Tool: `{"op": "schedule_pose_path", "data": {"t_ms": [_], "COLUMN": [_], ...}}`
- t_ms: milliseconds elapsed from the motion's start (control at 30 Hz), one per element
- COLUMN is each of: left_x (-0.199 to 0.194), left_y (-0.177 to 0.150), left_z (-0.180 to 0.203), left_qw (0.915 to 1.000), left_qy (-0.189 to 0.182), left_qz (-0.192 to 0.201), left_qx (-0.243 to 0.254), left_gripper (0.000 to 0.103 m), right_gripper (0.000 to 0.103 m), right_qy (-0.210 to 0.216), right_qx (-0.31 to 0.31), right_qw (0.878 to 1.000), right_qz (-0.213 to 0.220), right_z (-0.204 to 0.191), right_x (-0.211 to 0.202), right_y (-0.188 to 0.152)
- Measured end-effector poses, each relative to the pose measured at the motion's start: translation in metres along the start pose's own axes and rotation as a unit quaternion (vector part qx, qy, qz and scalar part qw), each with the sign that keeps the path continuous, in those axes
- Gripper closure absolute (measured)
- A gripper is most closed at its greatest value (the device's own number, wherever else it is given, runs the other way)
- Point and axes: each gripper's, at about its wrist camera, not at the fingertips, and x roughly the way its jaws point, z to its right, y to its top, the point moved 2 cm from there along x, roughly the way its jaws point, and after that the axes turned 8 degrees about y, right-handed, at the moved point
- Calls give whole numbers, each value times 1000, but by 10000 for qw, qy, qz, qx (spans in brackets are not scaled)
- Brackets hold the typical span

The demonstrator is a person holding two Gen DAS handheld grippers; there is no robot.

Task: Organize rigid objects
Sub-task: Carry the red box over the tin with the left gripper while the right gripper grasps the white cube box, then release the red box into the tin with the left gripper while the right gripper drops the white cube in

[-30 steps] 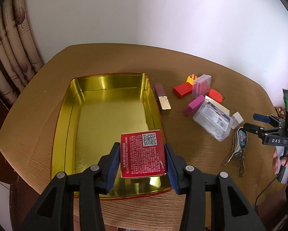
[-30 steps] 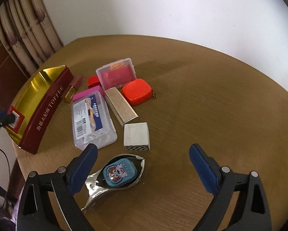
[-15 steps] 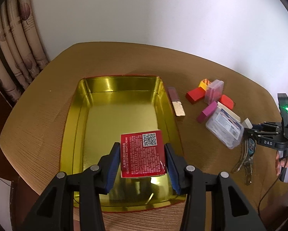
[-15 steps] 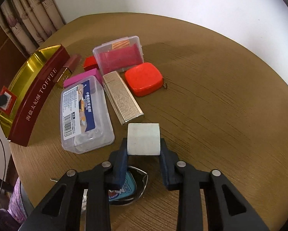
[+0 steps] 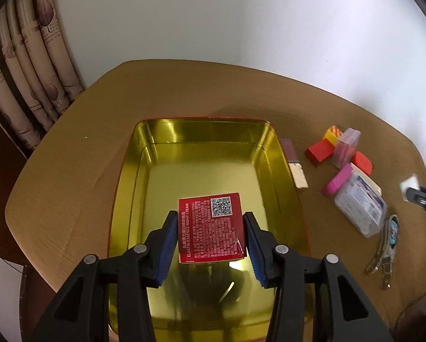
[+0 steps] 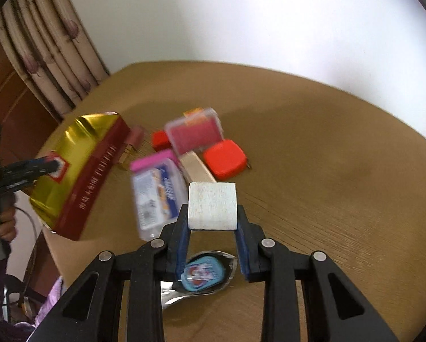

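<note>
My left gripper (image 5: 211, 229) is shut on a red night-cream box (image 5: 211, 228) and holds it above the near half of the gold tin tray (image 5: 201, 154). My right gripper (image 6: 212, 216) is shut on a white cube (image 6: 212, 209), lifted above the table. The tray, with its dark red side wall, also shows in the right wrist view (image 6: 94, 176), where the left gripper (image 6: 49, 165) holds the red box over it. The right gripper (image 5: 412, 191) with the white cube shows at the right edge of the left wrist view.
On the round wooden table (image 6: 327, 154) lie a clear plastic box (image 6: 156, 199), a pink-filled clear case (image 6: 196, 131), a red tape measure (image 6: 225, 158), a beige ribbed bar (image 6: 197, 168), a red block (image 6: 160, 139), a lipstick (image 5: 294, 166) and keys with a blue tag (image 6: 203, 273). Curtains hang at left.
My right gripper closed on the white cube and lifted it off the table. My left gripper carried the red box farther over the tray's inside.
</note>
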Motion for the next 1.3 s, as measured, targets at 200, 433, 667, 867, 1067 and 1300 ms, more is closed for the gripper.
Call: {"op": "schedule_pose_path", "data": {"t_ms": [200, 433, 667, 867, 1067, 1300], "left_x": [21, 50, 75, 88, 71, 39], "left_y": [19, 39, 48, 50, 48, 39], "left_z": [-11, -21, -21, -25, -32, -48], "left_qw": [9999, 9994, 9973, 9972, 9995, 9984], "left_qy": [122, 352, 686, 634, 268, -333], "left_qz": [-19, -32, -101, -359, -132, 45], "left_qx": [-69, 26, 249, 140, -73, -464], "left_gripper": [56, 56, 56, 56, 51, 48], "right_gripper": [76, 76, 76, 76, 76, 76], "right_qy": [249, 462, 682, 802, 882, 1133], "right_qx": [-104, -161, -216, -252, -329, -515], "right_qw": [9995, 9986, 9973, 9964, 9954, 9922], "right_qz": [157, 209, 147, 126, 147, 104], "right_z": [-27, -50, -70, -81, -94, -122], "right_x": [-15, -15, -6, -2, 3, 31], "right_y": [6, 5, 2, 2, 11, 38]}}
